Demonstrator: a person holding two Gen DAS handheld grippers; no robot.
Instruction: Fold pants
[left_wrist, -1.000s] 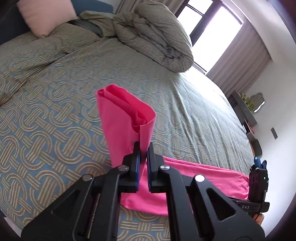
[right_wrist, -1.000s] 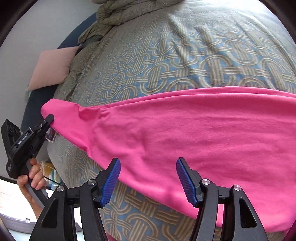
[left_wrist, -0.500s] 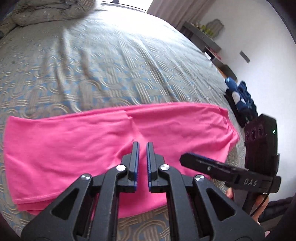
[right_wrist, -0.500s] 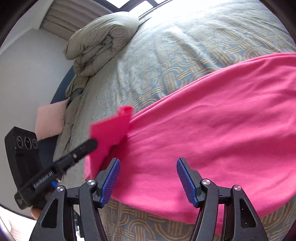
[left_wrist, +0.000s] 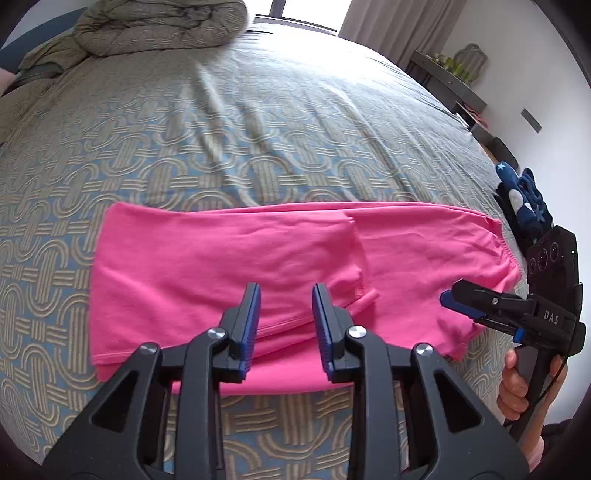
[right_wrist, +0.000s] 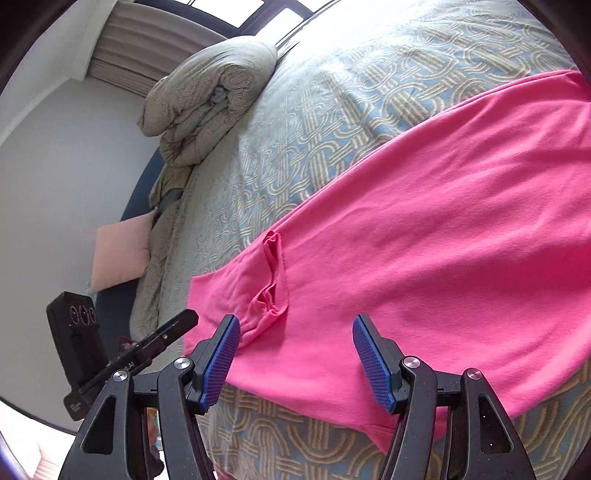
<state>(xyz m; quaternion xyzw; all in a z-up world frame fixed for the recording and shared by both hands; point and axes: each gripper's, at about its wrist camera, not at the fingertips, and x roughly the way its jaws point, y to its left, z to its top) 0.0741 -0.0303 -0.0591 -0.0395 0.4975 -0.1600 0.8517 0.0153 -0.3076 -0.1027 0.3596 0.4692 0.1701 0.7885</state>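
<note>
The pants (left_wrist: 258, 266) lie folded flat on the bed (left_wrist: 258, 129), long axis running crosswise just beyond the fingers of the left gripper (left_wrist: 284, 325), whose empty jaws are opening over the near edge, nearer than the open, empty right gripper (right_wrist: 295, 358).

One pair of pink pants (left_wrist: 288, 258) lies ahead of two grippers, the left gripper (left_wrist: 285, 325) and the right gripper (right_wrist: 295, 362); beyond them sit one rolled duvet (left_wrist: 162, 26) and one pink pillow (right_wrist: 120, 254).
</note>
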